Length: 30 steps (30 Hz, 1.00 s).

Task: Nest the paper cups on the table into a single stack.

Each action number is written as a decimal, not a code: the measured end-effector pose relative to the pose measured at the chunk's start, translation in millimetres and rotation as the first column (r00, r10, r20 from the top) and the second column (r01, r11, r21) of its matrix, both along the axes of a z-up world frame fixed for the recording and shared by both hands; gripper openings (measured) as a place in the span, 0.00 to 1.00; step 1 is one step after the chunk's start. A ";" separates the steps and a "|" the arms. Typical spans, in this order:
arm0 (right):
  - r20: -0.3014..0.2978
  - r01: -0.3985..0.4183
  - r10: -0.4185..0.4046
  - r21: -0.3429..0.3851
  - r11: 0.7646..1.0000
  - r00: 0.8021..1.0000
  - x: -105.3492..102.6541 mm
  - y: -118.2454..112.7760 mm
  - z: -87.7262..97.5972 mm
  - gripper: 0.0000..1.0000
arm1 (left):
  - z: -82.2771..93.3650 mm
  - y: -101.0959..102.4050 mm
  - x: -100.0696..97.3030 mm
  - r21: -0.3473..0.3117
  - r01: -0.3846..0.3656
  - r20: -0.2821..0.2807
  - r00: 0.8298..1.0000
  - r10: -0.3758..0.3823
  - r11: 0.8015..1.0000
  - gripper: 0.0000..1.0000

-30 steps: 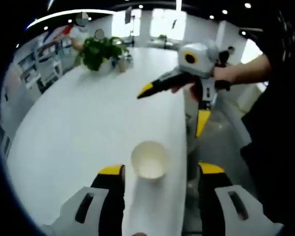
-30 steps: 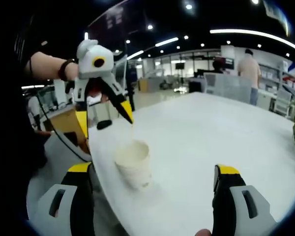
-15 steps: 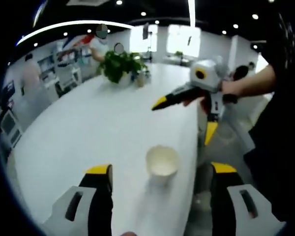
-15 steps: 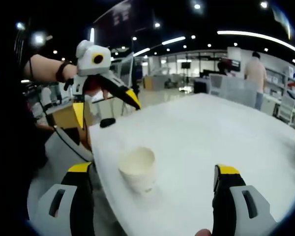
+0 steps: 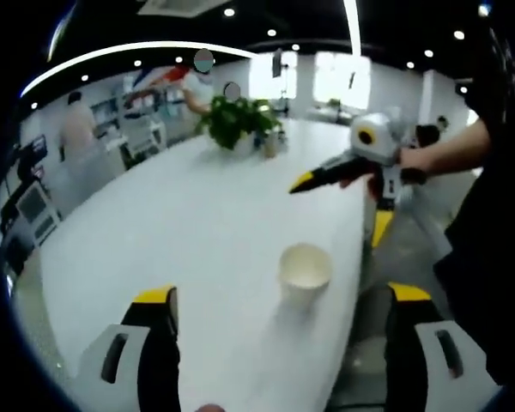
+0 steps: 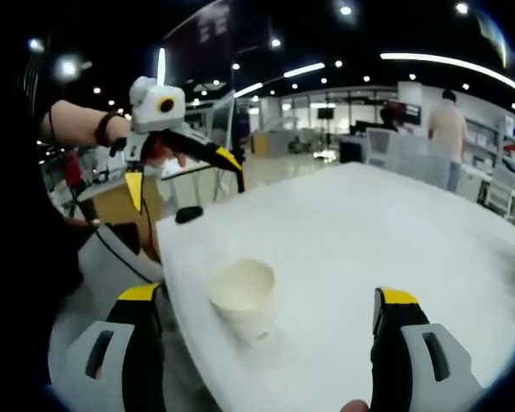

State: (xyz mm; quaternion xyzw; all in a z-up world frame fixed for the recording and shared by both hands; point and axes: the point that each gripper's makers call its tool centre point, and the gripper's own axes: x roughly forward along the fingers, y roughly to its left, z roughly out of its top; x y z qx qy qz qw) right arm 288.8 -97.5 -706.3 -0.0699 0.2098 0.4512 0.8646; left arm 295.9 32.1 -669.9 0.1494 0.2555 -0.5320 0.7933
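A single paper cup (image 5: 305, 270) stands upright, mouth up, near the edge of the white table (image 5: 189, 232) — whether it is one cup or several already nested cannot be told. In the left gripper view the left gripper (image 5: 283, 343) has its jaws spread wide, holding nothing, the cup ahead and apart from both tips. The right gripper (image 6: 266, 343) is likewise wide and empty, with the cup (image 6: 242, 294) in front of it. Each tool hangs above the table's edge, well clear of the cup — likely a sign the stack is finished. A potted plant (image 5: 238, 123) sits at the far end.
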 end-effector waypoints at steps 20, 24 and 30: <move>0.026 0.002 -0.001 -0.053 0.999 1.000 -1.6 -9.2 4.9 1.00 | -12.1 38.1 -1.9 -0.006 -0.096 0.051 0.994 0.096 0.995 0.99; 0.012 -0.002 0.003 -0.064 0.998 1.000 -4.0 -7.8 -6.2 1.00 | -19.0 44.0 -3.7 -0.005 -0.120 0.049 0.991 0.121 0.993 0.99; -0.003 -0.068 0.068 -0.121 0.990 0.998 -12.5 1.4 -32.1 1.00 | -34.1 40.0 -9.8 0.002 -0.122 0.051 0.991 0.122 0.993 0.99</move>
